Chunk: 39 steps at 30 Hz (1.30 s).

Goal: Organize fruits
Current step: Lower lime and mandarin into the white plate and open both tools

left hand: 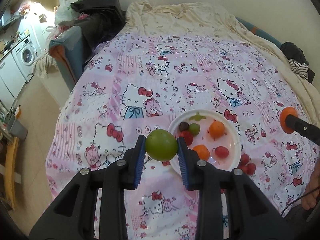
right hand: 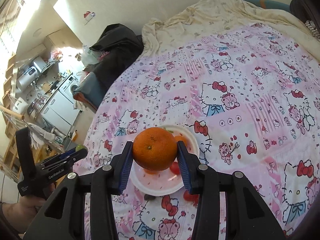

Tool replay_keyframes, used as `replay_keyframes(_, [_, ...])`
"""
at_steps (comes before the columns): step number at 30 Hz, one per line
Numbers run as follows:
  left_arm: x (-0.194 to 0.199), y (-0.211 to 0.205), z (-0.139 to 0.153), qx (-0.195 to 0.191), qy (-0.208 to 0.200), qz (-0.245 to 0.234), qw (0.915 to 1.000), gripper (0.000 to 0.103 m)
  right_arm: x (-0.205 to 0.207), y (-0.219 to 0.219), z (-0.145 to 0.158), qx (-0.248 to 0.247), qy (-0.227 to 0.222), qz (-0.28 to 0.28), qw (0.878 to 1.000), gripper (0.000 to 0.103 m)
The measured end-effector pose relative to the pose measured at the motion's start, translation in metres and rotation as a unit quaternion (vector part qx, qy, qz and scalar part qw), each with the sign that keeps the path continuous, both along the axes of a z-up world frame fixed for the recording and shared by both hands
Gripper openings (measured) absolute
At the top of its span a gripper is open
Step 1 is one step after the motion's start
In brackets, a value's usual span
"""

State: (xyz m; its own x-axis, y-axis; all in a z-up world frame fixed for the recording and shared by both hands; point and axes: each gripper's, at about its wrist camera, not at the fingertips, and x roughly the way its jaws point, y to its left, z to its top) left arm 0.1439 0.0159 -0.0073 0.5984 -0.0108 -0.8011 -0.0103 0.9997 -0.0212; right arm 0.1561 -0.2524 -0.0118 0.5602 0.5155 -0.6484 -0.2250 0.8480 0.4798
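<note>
My left gripper is shut on a green fruit, held in the air just left of the white plate. That plate lies on the patterned bedspread and holds two small oranges, a small green fruit, a dark one and red ones. My right gripper is shut on a large orange, raised above the same plate. In the left wrist view that orange shows at the right edge. The left gripper appears at the lower left of the right wrist view.
More red fruits lie on the bedspread beside the plate; a dark fruit and a red one lie near its front rim. A cream blanket covers the far bed. Dark bags and a kitchen area are at left.
</note>
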Motion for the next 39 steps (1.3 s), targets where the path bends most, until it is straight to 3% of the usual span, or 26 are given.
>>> replay_keyframes(10, [0.042,-0.02,-0.023,0.018,0.015,-0.025,0.9994,0.028,0.04,0.004,-0.023,-0.027,0.022,0.007,0.999,0.045])
replay_keyframes(17, [0.058,-0.024,-0.046,0.007,0.023,-0.037,0.999,0.028,0.065,0.011,-0.042,-0.045,0.038,0.018,0.998,0.045])
replay_keyframes(25, [0.068,-0.028,-0.077,-0.001,0.051,-0.058,0.997,0.028,0.084,0.021,-0.082,-0.037,0.095,0.032,0.994,0.045])
replay_keyframes(32, [0.066,-0.036,-0.104,0.0,0.108,-0.057,0.9925,0.028,0.081,0.038,-0.12,-0.062,0.153,0.05,0.985,0.045])
replay_keyframes(39, [0.068,-0.039,-0.115,0.008,0.113,-0.057,0.9919,0.028,0.083,0.033,-0.136,-0.069,0.181,0.042,0.98,0.047])
